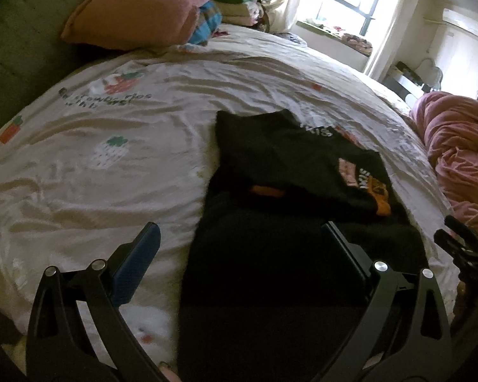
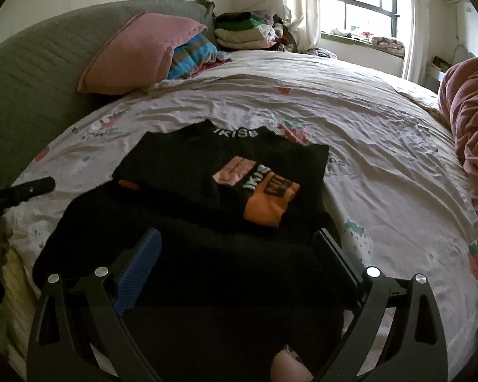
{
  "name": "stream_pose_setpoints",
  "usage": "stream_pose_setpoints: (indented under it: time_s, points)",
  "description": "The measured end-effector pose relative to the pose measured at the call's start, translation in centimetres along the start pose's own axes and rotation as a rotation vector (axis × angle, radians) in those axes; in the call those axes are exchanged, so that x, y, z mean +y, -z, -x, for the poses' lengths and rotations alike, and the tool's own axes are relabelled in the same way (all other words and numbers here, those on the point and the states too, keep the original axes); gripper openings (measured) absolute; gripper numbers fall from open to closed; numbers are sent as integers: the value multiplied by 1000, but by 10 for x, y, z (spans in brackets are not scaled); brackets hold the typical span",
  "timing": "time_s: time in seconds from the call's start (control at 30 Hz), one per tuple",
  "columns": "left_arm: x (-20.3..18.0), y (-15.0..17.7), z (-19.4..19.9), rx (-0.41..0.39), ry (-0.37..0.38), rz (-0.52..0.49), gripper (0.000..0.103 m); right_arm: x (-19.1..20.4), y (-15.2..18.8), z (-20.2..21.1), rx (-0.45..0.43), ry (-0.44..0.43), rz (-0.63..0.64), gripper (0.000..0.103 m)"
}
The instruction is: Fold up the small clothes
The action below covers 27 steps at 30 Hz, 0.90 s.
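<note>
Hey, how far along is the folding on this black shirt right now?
Partly done: the black shirt lies on the bed sheet with its upper part folded over, orange print showing, though the near half is still spread flat. Nothing is in hand; the left gripper and right gripper are both open above it. Left: folding the near half up. A folded stack sits by the pink pillow.

1. The black shirt (image 2: 188,165) carries white letters "IKISS" at its collar edge, clearest in the right wrist view.
2. On the same shirt, a folded part shows white letters that look like "IKIS" again, turned sideways beside an orange patch (image 2: 271,200) with dark letters too distorted to read.
3. The bedsheet (image 1: 118,159) has dark writing beside a strawberry print; it looks like "strawberries", the rest blurred.
</note>
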<state>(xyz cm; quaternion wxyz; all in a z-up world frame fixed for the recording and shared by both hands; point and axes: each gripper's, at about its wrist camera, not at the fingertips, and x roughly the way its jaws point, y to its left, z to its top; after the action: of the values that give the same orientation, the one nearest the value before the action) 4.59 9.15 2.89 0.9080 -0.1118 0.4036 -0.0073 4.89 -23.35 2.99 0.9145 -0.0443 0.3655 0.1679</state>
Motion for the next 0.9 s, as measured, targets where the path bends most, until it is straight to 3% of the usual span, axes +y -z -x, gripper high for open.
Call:
stream_pose_setpoints:
  time_s: [0.63,0.73,0.9]
  points:
    - [28,41,17,71,-7,-20,93,-16,21,10,41,36,-5,95]
    - [30,46,18,94,26,-10,82,-19,26,10,51,45,-5,95]
    - [31,55,18,129,66,0,53,-23,32,12,65,49,-15,95]
